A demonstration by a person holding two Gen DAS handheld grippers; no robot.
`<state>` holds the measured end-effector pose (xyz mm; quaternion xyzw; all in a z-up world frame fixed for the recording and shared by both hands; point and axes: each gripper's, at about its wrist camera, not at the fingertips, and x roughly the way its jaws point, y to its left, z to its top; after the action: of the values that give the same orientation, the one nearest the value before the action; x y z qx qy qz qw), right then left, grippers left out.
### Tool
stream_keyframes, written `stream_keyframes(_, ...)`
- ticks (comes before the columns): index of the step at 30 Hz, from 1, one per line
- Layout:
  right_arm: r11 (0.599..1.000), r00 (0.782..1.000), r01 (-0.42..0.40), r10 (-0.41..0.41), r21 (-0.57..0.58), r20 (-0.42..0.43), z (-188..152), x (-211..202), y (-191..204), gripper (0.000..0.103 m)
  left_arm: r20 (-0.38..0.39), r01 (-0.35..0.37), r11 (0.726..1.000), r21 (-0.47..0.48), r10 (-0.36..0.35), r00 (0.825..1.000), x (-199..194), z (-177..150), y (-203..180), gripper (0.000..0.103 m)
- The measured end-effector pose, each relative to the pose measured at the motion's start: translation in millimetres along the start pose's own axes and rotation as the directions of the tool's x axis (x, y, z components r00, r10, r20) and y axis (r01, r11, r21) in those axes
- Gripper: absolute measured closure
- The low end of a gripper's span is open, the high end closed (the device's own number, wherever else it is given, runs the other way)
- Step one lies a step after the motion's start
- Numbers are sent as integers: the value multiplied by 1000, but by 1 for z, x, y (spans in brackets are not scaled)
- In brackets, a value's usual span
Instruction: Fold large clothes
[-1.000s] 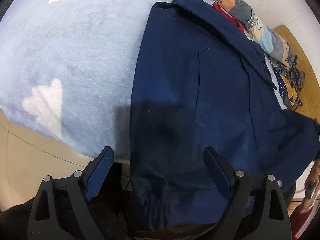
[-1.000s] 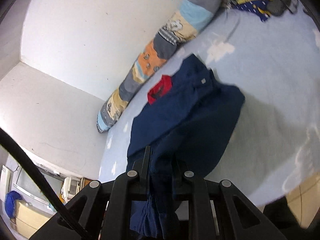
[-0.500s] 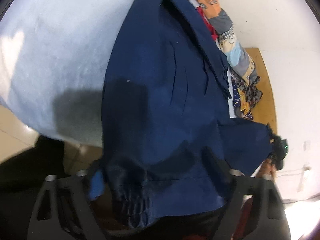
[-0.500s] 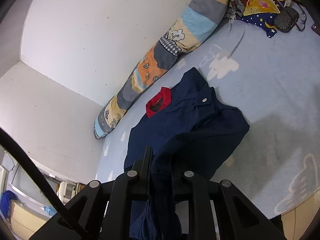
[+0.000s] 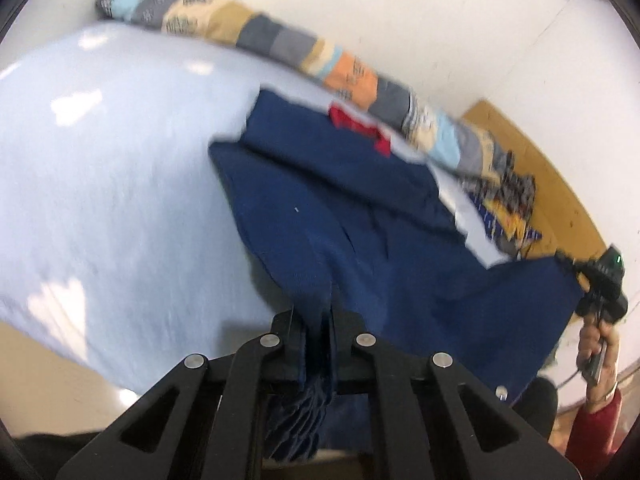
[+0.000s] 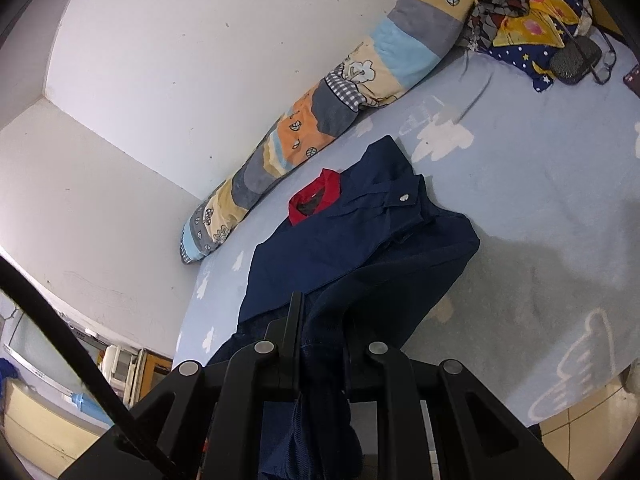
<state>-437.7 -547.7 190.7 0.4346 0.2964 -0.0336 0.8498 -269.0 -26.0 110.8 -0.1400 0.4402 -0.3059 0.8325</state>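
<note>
The navy garment (image 6: 360,248) lies on the light-blue bed (image 6: 540,208), collar end near the long patchwork pillow (image 6: 320,108). Left gripper (image 5: 318,320): jaws closing, apparently pinching a bunched hem despite blur. Right gripper (image 6: 320,344): jaws pinching another hem fold.

White walls (image 6: 180,60) meet in a corner, scuffed and speckled. Bed under pale blue sheet with white clouds (image 6: 540,208). Long patchwork bolster (image 6: 320,112) along the wall. Wooden headboard (image 5: 532,160) at far end. Beige tiled floor (image 6: 592,420). Cabinets (image 6: 36,412) lower left, details unclear.
</note>
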Motion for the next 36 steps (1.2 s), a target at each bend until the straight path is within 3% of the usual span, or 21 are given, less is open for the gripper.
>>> stream_keyframes(3,1000,1000,-13,13,0,12,7,-1,0,87,64,-1,1000,7,1,998,-4,19,-2,96)
stream_keyframes(13,999,998,-39,38,12,47,44,13,7,87,94,-19,1000,-23,21,995,31,75,-14,96)
stream_keyframes(20,999,998,-48,48,-7,48,87,46,13,87,200,-67,997,-40,74,977,46,146,-28,96)
stream_keyframes(24,999,998,-36,36,2,58,119,74,9,87,213,-113,991,-72,125,969,73,184,-22,96)
stream_keyframes(29,999,999,33,-35,43,42,172,146,-11,87,147,-172,978,-115,188,971,148,247,-2,96)
stream_keyframes(31,995,997,77,-78,62,23,189,179,-22,87,71,-215,969,-120,224,972,195,273,9,96)
stream_keyframes(33,985,991,136,-135,102,-10,206,224,-45,87,15,-259,959,-117,262,965,234,286,20,95)
stream_keyframes(36,958,973,223,-208,180,-97,216,287,-89,84,-169,-342,925,-164,316,934,306,293,53,90)
